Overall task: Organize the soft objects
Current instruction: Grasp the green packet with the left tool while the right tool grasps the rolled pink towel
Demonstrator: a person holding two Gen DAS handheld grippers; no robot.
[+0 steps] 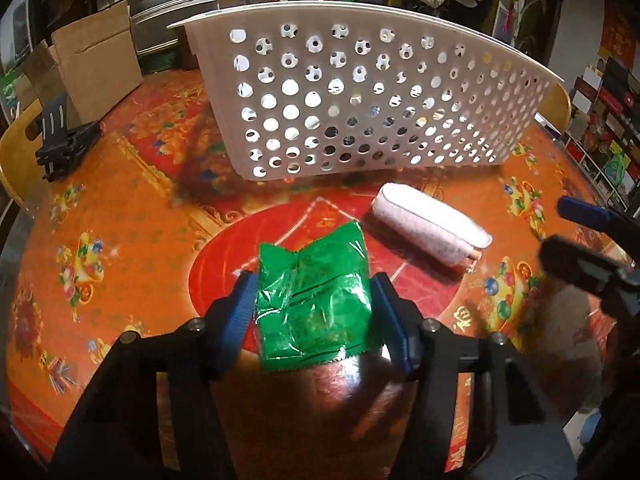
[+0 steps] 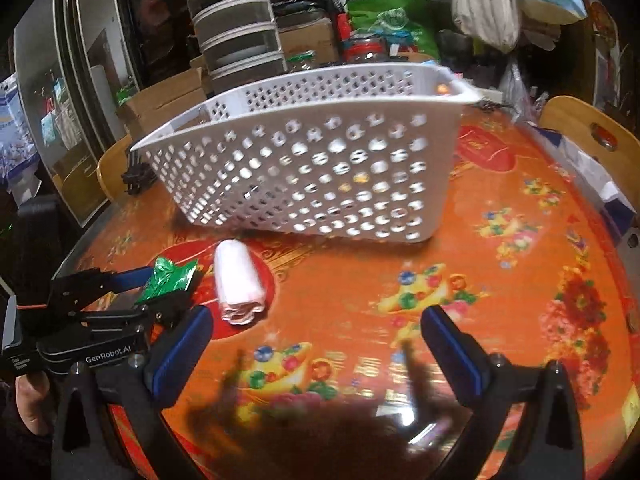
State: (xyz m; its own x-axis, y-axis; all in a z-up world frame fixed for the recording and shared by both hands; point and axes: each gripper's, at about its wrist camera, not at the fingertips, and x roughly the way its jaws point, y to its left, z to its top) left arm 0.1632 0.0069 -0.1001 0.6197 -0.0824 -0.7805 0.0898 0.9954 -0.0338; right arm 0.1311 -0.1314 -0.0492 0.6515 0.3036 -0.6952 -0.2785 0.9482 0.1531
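Now gripping: left gripper (image 1: 314, 308) pinching the green foil packet (image 1: 316, 300) from both sides, low on the red-and-orange table (image 1: 120, 216), the blue pads (image 1: 242, 308) against its crinkled edges. Best lifted slowly and straight up, since slick foil likely slips. Then over the near rim of the white perforated basket (image 1: 360, 92), standing just beyond. Right gripper (image 2: 316, 360) spread wide and empty, free for the white rolled cloth (image 2: 240, 284) lying right of the packet.
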